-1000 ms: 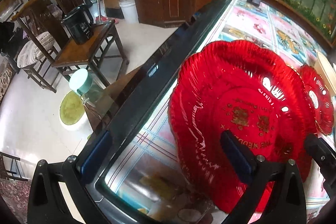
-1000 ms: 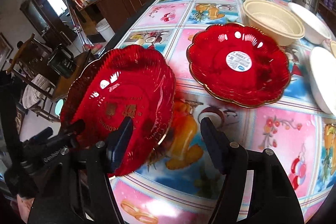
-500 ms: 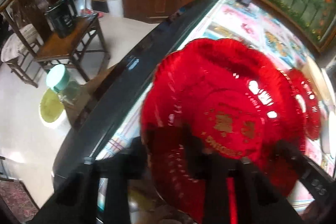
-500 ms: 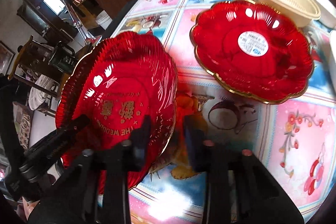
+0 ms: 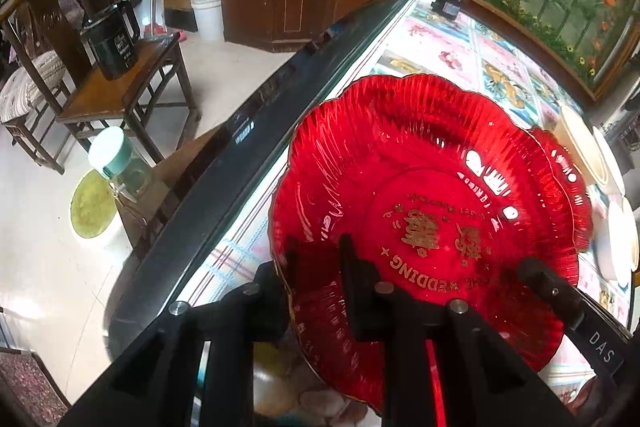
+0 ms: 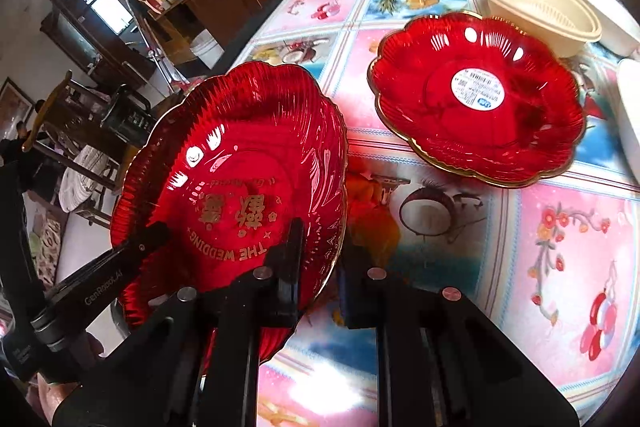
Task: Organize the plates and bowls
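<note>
At nine o'clock on the picture-tiled surface (image 6: pixel 440 227), I have the left hand-held gripper (image 5: pixel 316 259) and the right hand-held gripper (image 6: pixel 320 263), jaws just closed, clamped on opposite rims of the scalloped red glossy plate with gold lettering (image 6: pixel 240 167). I'd lift both together, keep it level, and nest it squarely in the matching red plate with the white sticker (image 6: pixel 500 123) at two o'clock.

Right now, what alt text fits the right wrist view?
The right gripper and left gripper both clamp the rim of a red wedding plate, tilted above the patterned table. A second red plate and cream bowl sit beyond.
</note>
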The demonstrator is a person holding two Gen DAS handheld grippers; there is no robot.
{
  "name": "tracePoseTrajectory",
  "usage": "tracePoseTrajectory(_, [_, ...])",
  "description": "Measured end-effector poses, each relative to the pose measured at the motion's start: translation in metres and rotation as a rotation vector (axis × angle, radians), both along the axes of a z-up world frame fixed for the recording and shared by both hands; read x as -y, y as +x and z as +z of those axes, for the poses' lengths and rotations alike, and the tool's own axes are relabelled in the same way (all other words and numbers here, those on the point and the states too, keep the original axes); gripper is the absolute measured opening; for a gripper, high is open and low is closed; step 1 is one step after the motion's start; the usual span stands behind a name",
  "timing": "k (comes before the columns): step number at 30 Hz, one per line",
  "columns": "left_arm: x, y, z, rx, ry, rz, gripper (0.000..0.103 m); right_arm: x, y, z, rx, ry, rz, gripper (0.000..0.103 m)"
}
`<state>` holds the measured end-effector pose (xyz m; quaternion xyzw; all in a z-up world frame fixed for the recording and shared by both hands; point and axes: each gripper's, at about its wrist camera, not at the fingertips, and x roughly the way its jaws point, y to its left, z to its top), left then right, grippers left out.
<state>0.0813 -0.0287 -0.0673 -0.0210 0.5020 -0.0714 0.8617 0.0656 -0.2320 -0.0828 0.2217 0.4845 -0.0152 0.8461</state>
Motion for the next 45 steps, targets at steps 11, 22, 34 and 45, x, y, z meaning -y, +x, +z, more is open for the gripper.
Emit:
tracePoseTrajectory(11, [-0.001, -0.042, 0.014, 0.034, 0.031, -0.025, 0.02, -0.004, -0.041, 0.012, 0.014, 0.002, 0.031, 0.014])
tracePoseTrajectory(22, [0.016, -0.025, -0.015, -0.035, 0.082, -0.035, 0.027, 0.007, -0.028, -0.017, -0.041, -0.001, 0.017, 0.014])
tracePoseTrajectory(34, [0.003, -0.068, 0.013, 0.089, 0.154, -0.017, 0.061, 0.045, -0.061, -0.001, 0.041, 0.067, -0.006, 0.02])
tracePoseTrajectory(45, [0.005, -0.084, 0.066, 0.18, 0.095, -0.021, 0.062, 0.091, -0.098, 0.031, 0.234, 0.135, -0.071, 0.022])
